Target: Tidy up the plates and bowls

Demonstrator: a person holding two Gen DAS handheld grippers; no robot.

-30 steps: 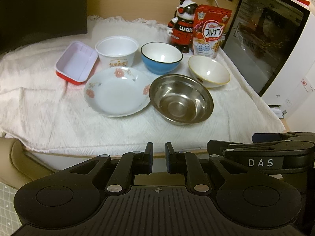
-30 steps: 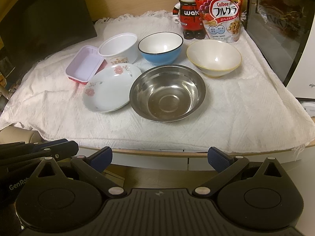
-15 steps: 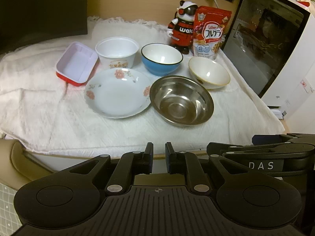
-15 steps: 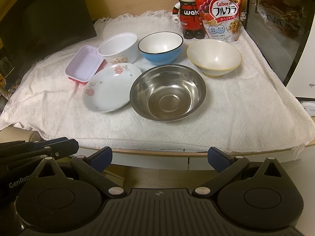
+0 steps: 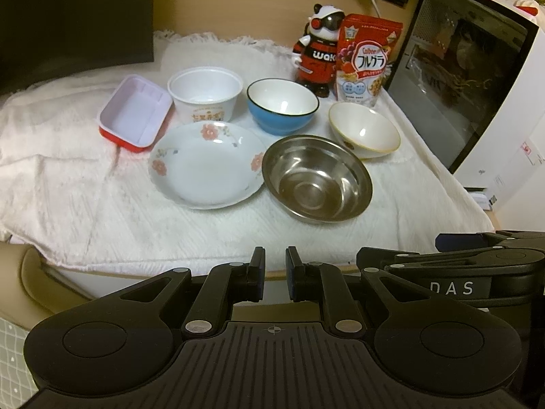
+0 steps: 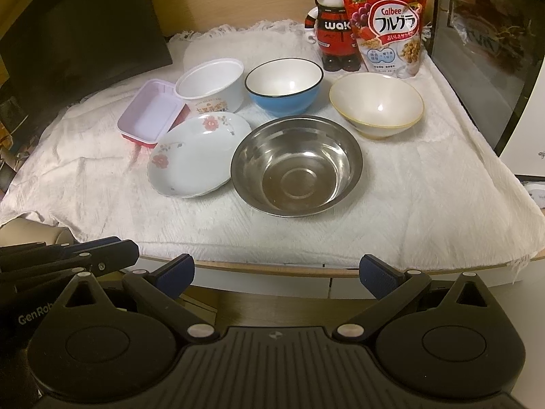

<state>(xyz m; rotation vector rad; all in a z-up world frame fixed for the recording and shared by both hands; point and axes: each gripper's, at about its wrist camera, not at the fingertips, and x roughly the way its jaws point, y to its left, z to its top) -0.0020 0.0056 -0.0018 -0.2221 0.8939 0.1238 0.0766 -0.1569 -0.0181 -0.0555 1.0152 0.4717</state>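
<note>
On the white cloth (image 6: 391,204) covering the table, six empty dishes sit in two rows toward its far half. Leftmost is a rectangular tray (image 6: 150,116), red outside and pale inside, its long axis running from the near left toward the far right corner. Just right of it stands a white plastic cup-bowl (image 6: 211,85) with printed lettering on its side, then a blue bowl (image 6: 283,87) with a dark rim and white inside, then a cream bowl (image 6: 376,104) with a thin gold rim, nearest the right edge. In the near row, a shallow flowered plate (image 6: 194,156) with pink blossoms lies just beside a steel bowl (image 6: 295,165); the plate's rim tucks under the tray's near corner. All openings face up. Behind them, at the far edge, stand a red panda figure (image 6: 332,27) and a cereal bag (image 6: 388,24).

Nothing on the cloth has shifted since a second ago, and both grippers hover unmoved short of the near edge. The left gripper (image 5: 274,274) is clenched with nothing between its fingers; the right gripper (image 6: 276,272) is spread wide and empty.
</note>
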